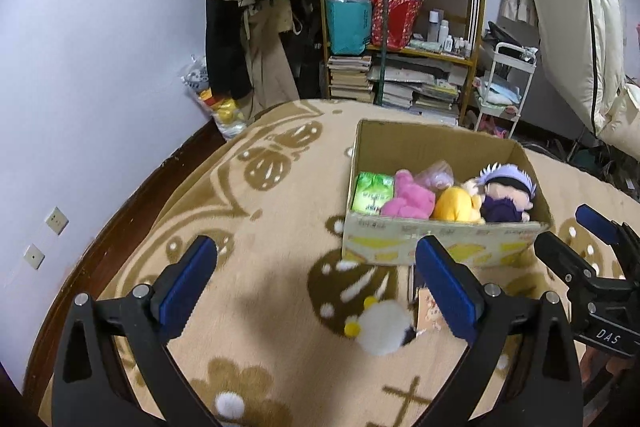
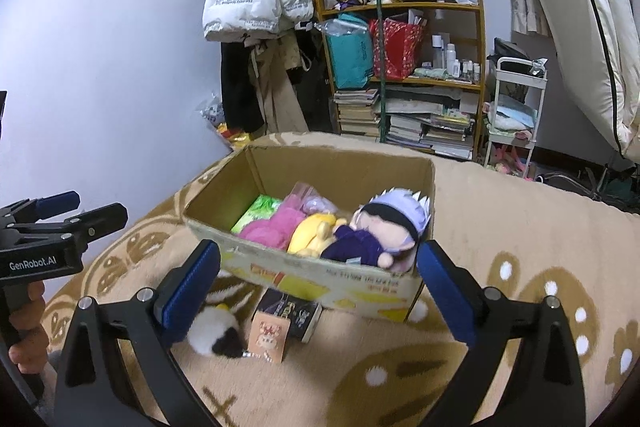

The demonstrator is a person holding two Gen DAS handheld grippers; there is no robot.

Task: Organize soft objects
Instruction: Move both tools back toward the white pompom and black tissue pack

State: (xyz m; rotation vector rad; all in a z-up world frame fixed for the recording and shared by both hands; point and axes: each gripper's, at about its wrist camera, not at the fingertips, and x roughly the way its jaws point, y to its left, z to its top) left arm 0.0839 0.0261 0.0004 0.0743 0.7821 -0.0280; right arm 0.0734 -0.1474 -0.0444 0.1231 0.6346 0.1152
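"GenRobot.AI" lettering on left tool

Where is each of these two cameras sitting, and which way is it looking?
Left wrist view: rides the left tool, aimed down over a blanket at a cardboard box; its open fingers and the right tool show.
Right wrist view: rides the right tool, facing the same box; its open fingers, the left tool and a hand show.
Shared: box, purple-haired doll, fluffy white toy, bookshelf.

Cardboard box stands ahead, open-topped; blanket beside it lies bare.
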